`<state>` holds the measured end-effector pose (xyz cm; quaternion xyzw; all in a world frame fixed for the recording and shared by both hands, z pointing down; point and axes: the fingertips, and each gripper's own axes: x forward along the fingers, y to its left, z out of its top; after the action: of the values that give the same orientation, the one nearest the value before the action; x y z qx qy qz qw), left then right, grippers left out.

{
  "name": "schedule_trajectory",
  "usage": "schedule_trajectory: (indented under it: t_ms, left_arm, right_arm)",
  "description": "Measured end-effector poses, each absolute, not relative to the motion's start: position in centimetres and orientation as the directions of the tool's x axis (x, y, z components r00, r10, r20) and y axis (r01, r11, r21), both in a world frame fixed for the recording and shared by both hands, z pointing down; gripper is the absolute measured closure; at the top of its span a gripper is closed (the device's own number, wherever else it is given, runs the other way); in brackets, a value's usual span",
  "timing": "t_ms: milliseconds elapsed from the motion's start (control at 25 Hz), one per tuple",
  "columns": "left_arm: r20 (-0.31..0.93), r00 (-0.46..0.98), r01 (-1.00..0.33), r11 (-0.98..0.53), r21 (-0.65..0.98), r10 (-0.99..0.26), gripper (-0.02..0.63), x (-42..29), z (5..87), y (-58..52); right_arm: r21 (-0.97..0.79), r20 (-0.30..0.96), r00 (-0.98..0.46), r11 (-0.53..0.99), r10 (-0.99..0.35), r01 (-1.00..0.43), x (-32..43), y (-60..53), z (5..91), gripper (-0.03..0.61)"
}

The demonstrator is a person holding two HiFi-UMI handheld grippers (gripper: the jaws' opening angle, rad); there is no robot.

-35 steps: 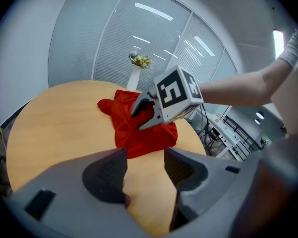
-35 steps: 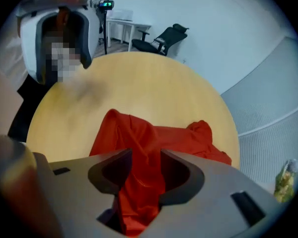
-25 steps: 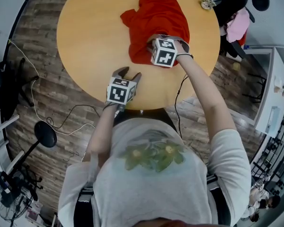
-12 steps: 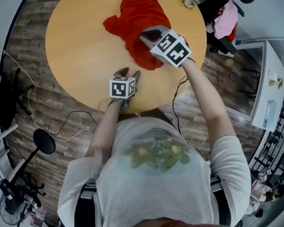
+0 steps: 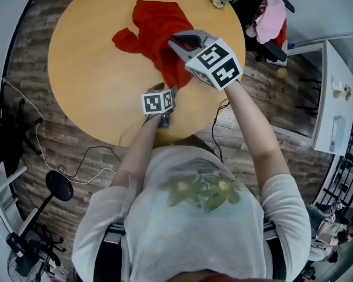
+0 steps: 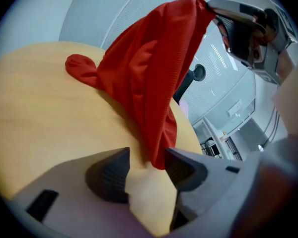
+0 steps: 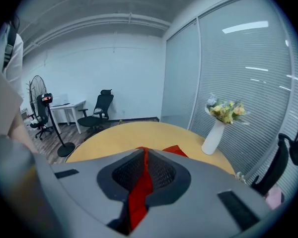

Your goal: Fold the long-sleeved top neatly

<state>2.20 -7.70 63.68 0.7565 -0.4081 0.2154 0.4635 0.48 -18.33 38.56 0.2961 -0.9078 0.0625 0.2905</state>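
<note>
The right claw (image 5: 175,41) is pressed together on a pinch of the red long-sleeved top (image 5: 159,28); a strip of red cloth (image 7: 139,197) runs between its pads (image 7: 159,170). A second ago this claw sat low on the near edge of the crumpled top; now it is raised above the round wooden counter (image 5: 94,69), and the cloth (image 6: 144,78) hangs from it (image 6: 223,21) in a long drape while the rest lies on the counter, one sleeve end (image 6: 79,66) bunched out to the side. The left claw (image 5: 166,89), earlier apart at the counter's near edge, has come in under the drape (jaws spread), and the cloth's lowest tip hangs between them (image 6: 146,155), unpinched
</note>
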Motion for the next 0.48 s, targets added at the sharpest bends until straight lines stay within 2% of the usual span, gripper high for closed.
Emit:
schedule_trajectory:
  t_ms: [80, 200, 240, 280, 320, 480]
  left_arm:
    - [0.697, 0.566, -0.82, -0.217, 0.529, -0.44, 0.399, 2.5, 63.7, -8.6]
    - [0.688, 0.602, -0.793, -0.209, 0.572, -0.405, 0.414, 3.9, 64.0, -8.9]
    - [0.686, 0.613, -0.785, -0.209, 0.582, -0.392, 0.434, 4.2, 64.0, -8.9]
    - [0.685, 0.617, -0.783, -0.212, 0.585, -0.387, 0.485, 4.3, 64.0, -8.9]
    - [0.685, 0.614, -0.786, -0.217, 0.579, -0.392, 0.598, 4.0, 63.8, -8.9]
    - [0.688, 0.53, -0.841, -0.201, 0.502, -0.496, 0.6, -0.6, 61.6, -10.8]
  right_arm:
    - [0.047, 0.531, -0.655, 0.791, -0.537, -0.61, 1.8, -18.8, 37.3, 0.543]
    - [0.001, 0.474, -0.655, 0.744, -0.589, -0.668, 4.1, -19.5, 35.4, 0.543]
    - [-0.012, 0.457, -0.648, 0.724, -0.61, -0.689, 5.0, -19.7, 34.9, 0.543]
    - [-0.022, 0.442, -0.636, 0.701, -0.633, -0.713, 6.0, -20.0, 34.5, 0.543]
    - [-0.034, 0.428, -0.619, 0.672, -0.659, -0.74, 7.1, -20.2, 34.3, 0.543]
    - [-0.081, 0.387, -0.478, 0.487, -0.788, -0.869, 13.2, -20.4, 34.2, 0.543]
